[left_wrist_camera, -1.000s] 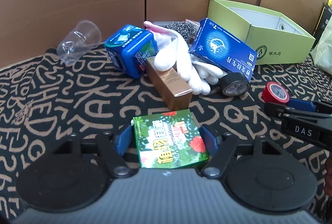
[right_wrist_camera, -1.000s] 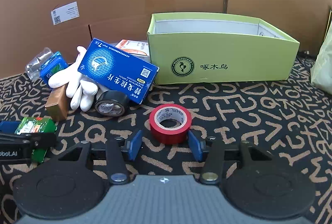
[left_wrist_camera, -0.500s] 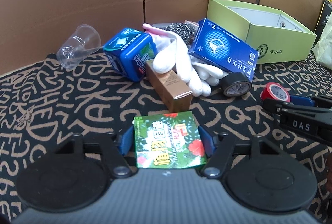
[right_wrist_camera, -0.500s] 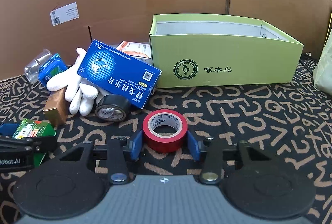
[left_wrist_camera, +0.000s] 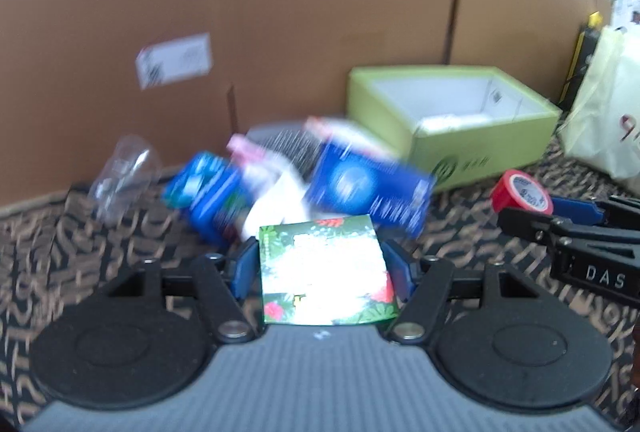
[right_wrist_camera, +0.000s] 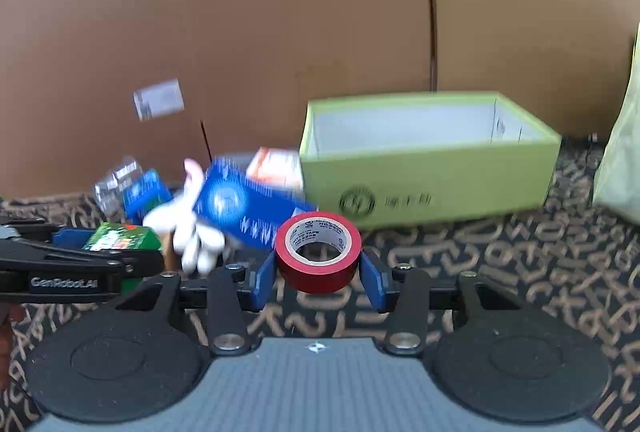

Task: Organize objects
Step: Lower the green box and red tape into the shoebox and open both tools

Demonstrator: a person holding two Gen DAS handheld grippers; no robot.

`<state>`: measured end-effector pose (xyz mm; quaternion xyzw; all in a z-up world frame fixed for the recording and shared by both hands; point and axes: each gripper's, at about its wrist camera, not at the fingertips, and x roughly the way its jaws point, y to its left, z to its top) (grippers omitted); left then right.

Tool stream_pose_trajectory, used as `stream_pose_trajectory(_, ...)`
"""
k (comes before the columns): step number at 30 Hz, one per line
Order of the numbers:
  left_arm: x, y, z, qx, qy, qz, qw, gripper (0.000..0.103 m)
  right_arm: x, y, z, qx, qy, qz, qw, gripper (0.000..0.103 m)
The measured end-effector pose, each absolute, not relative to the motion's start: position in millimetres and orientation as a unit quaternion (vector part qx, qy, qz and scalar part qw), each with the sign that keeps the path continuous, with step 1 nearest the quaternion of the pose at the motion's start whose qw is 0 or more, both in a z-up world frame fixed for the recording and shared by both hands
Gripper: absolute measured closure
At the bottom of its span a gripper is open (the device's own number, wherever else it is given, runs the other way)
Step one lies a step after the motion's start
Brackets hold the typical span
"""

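My left gripper (left_wrist_camera: 320, 268) is shut on a flat green flowered box (left_wrist_camera: 326, 270), held above the patterned cloth; this box (right_wrist_camera: 120, 238) and the left gripper (right_wrist_camera: 102, 252) also show at the left of the right wrist view. A red tape roll (right_wrist_camera: 318, 252) sits lifted between the blue pads of my right gripper (right_wrist_camera: 318, 274), which is shut on it. The same red tape roll (left_wrist_camera: 520, 195) and right gripper (left_wrist_camera: 544, 209) appear at the right of the left wrist view. Behind stands an open light-green box (right_wrist_camera: 428, 187), seen too (left_wrist_camera: 452, 147) in the left wrist view.
A blurred heap lies on the cloth: a blue carton (left_wrist_camera: 370, 187), a blue tin (left_wrist_camera: 210, 191), white gloves (right_wrist_camera: 188, 232), a clear cup (left_wrist_camera: 122, 175), an orange-white packet (right_wrist_camera: 276, 167). Cardboard walls (right_wrist_camera: 320, 31) close the back. A pale bag (left_wrist_camera: 608, 127) stands at right.
Both grippers closed on their objects and then rose: the green box and the red tape left the cloth. The views tilted up and show more cardboard wall.
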<state>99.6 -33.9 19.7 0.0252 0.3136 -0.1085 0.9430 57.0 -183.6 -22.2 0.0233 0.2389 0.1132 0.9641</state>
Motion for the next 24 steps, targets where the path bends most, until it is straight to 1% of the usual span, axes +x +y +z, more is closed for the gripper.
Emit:
stream_pose_trajectory(6, 127.9, -72.6, 69.7, 0.037, 0.266, -0.151, 0.951, 0.038, 71.2, -207.3, 13.0, 0.013, 0.204, 0.093, 0.975, 0.053)
stream_pose_trajectory(11, 175.7, -111.0, 88.7, 0.026, 0.261, -0.165, 0.951, 0.038, 101.2, -224.5, 31.6, 0.000, 0.178, 0.055, 0.983, 0.053)
stream_pose_trajectory(16, 240.6, -147.6, 72.1, 0.036, 0.252, -0.140, 0.957, 0.038, 149.3, -242.8, 32.0, -0.009, 0.169, 0.034, 0.985, 0.053)
stream_pose_trajectory(24, 304.3, -179.5, 39.2, 0.047, 0.266, -0.133, 0.954, 0.038, 224.4, -259.1, 7.3, -0.034, 0.217, 0.005, 0.976, 0.053)
